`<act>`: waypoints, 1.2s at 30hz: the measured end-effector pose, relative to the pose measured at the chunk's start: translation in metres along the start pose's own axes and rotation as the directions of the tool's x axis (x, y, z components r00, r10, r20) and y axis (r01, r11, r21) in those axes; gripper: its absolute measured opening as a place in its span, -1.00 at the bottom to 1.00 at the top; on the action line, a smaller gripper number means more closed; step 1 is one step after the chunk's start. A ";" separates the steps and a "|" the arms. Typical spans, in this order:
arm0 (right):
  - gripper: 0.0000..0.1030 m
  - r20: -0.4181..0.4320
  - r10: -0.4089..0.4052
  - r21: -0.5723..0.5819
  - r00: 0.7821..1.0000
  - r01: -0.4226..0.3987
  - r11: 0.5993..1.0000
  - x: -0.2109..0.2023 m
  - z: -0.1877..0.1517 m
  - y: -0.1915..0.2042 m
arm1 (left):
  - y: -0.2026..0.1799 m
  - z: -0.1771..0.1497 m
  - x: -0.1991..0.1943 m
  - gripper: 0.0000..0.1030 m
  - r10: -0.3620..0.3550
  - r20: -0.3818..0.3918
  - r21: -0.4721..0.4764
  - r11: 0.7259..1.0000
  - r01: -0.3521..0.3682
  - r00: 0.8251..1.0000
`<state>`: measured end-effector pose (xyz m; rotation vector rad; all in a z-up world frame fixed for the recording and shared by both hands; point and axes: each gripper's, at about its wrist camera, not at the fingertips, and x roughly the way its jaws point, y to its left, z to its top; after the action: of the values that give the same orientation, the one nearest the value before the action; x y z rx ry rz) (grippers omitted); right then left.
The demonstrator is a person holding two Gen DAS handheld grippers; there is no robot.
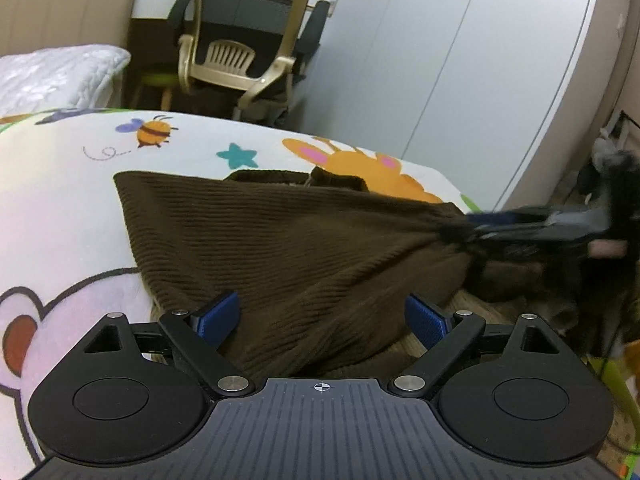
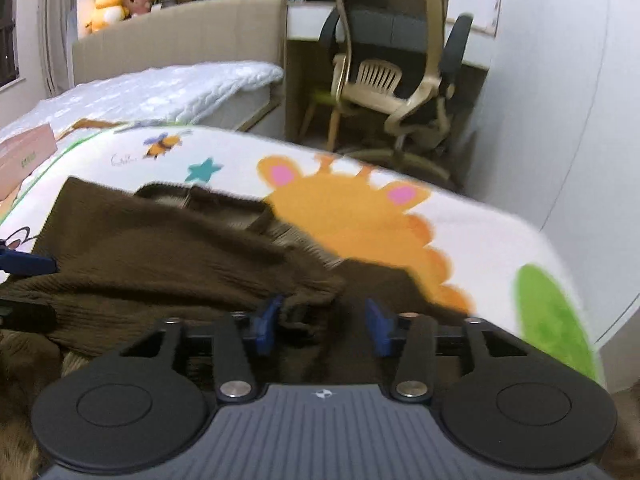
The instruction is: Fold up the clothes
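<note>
A dark brown ribbed knit garment (image 1: 280, 240) lies on a cartoon-print mat (image 1: 60, 208), its near part hanging over the front edge. My left gripper (image 1: 322, 320) is open, its blue pads either side of the garment's lower fabric. In the left wrist view my right gripper (image 1: 472, 230) looks pinched on a bunched corner of the garment at the right. In the right wrist view the right gripper (image 2: 322, 324) has its pads apart with a fold of the garment (image 2: 160, 256) against the left pad. The view is blurred.
A beige office chair (image 1: 244, 40) stands behind the mat beside a white wardrobe (image 1: 440, 60). A bed with a white quilt (image 2: 160, 88) is at the back left, with plush toys (image 2: 108, 4) on its headboard shelf. A pink box (image 2: 24, 156) sits at the left.
</note>
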<state>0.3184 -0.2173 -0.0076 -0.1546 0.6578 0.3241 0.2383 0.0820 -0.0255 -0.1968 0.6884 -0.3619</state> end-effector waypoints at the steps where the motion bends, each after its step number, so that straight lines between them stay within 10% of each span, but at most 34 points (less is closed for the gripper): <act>1: 0.17 0.015 -0.030 0.030 0.999 0.030 0.999 -0.012 -0.002 -0.014 | 0.000 -0.001 0.000 0.84 0.005 -0.001 0.000 1.000 -0.005 1.000; 6: 0.21 0.076 -0.185 0.187 0.980 0.168 0.968 -0.072 -0.013 -0.087 | -0.008 -0.010 0.000 0.90 0.032 0.005 0.052 0.998 -0.032 0.999; 10: 0.23 0.024 -0.271 0.456 0.962 0.230 0.860 -0.108 -0.053 -0.161 | -0.011 -0.011 0.002 0.95 0.037 0.003 0.065 0.997 -0.037 0.999; 18: 0.26 -0.077 -0.148 0.718 0.986 0.158 0.678 -0.081 -0.117 -0.198 | -0.006 -0.009 0.003 1.00 0.013 0.001 0.028 1.000 -0.014 1.000; 20: -0.15 -0.072 -0.097 0.744 0.993 0.118 0.658 -0.067 -0.121 -0.193 | -0.007 -0.008 0.001 1.00 0.025 0.000 0.020 0.999 -0.025 1.000; 22: -0.71 -0.015 -0.103 0.700 0.995 0.084 0.709 -0.072 -0.105 -0.179 | -0.006 -0.006 -0.004 1.00 0.028 -0.002 -0.003 1.000 -0.028 1.000; 28: -0.80 0.303 -0.062 0.323 0.951 -0.041 0.945 -0.129 0.018 -0.094 | -0.002 -0.002 -0.041 1.00 0.024 0.066 0.002 1.000 -0.024 0.998; 36: -0.80 0.277 0.291 -0.055 0.916 -0.287 0.956 -0.088 0.106 0.062 | 0.024 -0.008 -0.092 1.00 0.070 0.146 -0.041 0.997 -0.065 0.987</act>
<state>0.2923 -0.1549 0.1282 -0.0204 0.3930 0.6245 0.1736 0.1390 0.0153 -0.2317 0.5549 -0.2675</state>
